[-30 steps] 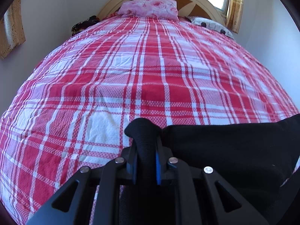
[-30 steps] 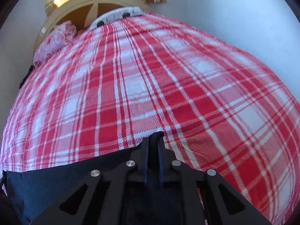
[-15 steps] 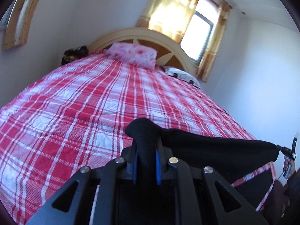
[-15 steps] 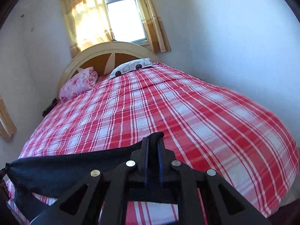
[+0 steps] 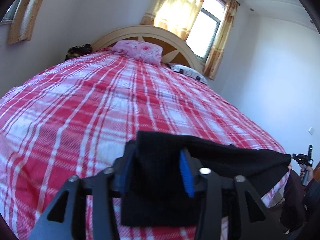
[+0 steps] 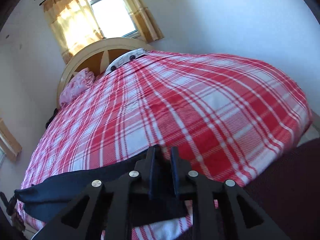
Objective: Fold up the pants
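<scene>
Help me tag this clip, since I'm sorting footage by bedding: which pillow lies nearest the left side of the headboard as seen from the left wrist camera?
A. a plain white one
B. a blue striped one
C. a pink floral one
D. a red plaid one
C: the pink floral pillow sits against the left part of the headboard, while a white pillow with dark spots lies further right, near the window.
</scene>
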`<state>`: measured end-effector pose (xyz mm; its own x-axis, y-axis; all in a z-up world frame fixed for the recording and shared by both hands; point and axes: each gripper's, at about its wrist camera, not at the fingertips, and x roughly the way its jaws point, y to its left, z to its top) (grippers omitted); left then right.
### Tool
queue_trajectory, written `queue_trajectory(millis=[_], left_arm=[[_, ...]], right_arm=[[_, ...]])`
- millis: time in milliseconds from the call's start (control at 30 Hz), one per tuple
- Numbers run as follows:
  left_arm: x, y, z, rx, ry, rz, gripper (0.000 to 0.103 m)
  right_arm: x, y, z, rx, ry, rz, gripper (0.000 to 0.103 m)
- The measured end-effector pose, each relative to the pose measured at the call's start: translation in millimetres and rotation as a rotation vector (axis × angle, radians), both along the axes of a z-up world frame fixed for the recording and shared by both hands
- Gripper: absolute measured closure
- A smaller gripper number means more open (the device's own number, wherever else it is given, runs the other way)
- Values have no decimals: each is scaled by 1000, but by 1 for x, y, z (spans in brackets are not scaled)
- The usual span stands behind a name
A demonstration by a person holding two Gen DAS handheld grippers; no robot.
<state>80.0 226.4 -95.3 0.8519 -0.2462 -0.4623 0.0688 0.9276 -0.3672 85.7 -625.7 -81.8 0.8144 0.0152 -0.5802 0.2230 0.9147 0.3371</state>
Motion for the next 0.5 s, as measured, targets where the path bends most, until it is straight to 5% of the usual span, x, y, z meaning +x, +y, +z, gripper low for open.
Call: queue_trajectory(millis=[233, 433, 500], left_arm=[[-20, 25, -15, -63, 6, 75, 46], [-23, 13, -15, -68, 15, 46, 45], [-25, 3, -8, -44, 4, 35, 37]], right_arm=[[-38, 19, 25, -29, -75, -37, 66], [-1, 184, 54, -169, -63, 352, 66], [22, 255, 48, -220, -37, 516, 66]])
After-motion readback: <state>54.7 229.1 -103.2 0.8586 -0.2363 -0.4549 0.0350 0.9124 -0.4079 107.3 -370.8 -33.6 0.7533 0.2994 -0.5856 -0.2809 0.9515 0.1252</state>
